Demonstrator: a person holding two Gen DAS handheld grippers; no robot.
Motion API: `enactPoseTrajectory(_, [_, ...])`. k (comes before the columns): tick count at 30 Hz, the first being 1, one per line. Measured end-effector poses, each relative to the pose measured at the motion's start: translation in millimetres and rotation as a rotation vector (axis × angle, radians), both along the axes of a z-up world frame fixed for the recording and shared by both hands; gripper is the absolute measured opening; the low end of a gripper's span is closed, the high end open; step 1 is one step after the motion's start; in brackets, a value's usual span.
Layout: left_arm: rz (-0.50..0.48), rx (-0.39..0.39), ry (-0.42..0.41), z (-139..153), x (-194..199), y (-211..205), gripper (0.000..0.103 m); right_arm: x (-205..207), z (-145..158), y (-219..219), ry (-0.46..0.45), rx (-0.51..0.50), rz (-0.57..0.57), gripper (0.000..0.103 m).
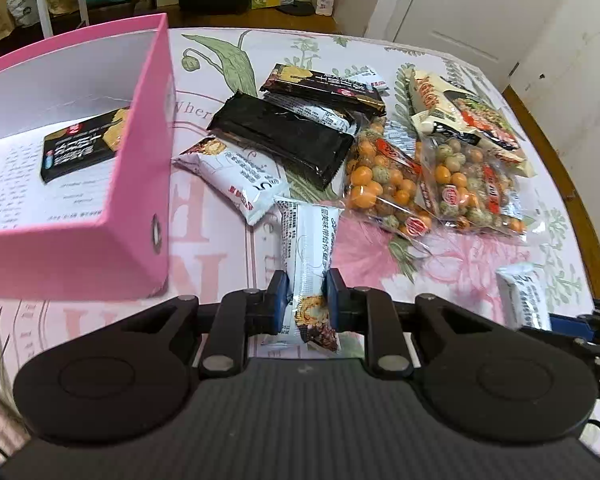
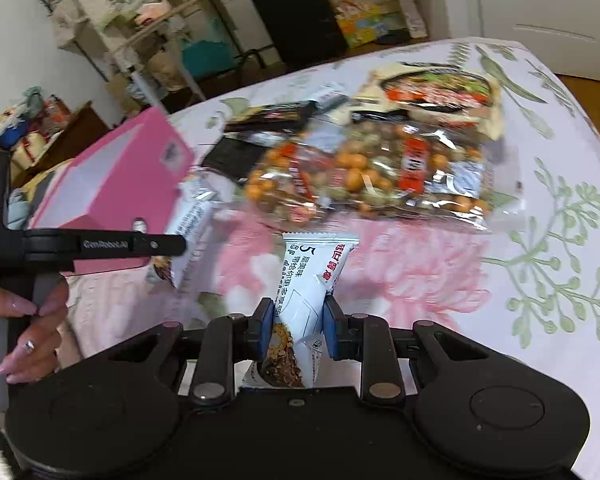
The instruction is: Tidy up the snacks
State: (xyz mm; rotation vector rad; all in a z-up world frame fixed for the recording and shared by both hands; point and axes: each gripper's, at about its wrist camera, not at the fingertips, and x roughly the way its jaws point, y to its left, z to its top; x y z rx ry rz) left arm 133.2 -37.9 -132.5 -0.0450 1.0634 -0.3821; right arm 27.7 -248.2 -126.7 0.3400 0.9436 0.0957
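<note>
The left gripper [image 1: 308,300] is clamped on a white snack bar [image 1: 306,248], just beside the pink box [image 1: 140,184]. The right gripper [image 2: 296,328] grips another bar [image 2: 308,280]. Both grips sit near the wrapper end; the slick foil may slip out during transfer.
</note>
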Motion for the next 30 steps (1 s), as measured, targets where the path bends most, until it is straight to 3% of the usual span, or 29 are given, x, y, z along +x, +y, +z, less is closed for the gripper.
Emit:
enactPoseTrajectory(16, [0.027,-0.07,0.08,48,-48,62,0.019,6,45,56,0.059,0.094,0.169,0.03])
enactPoseTrajectory(30, [0.105,-0.052,-0.056,113,-52,125,0.019,47,99,123,0.025,0.035,0.379,0.03])
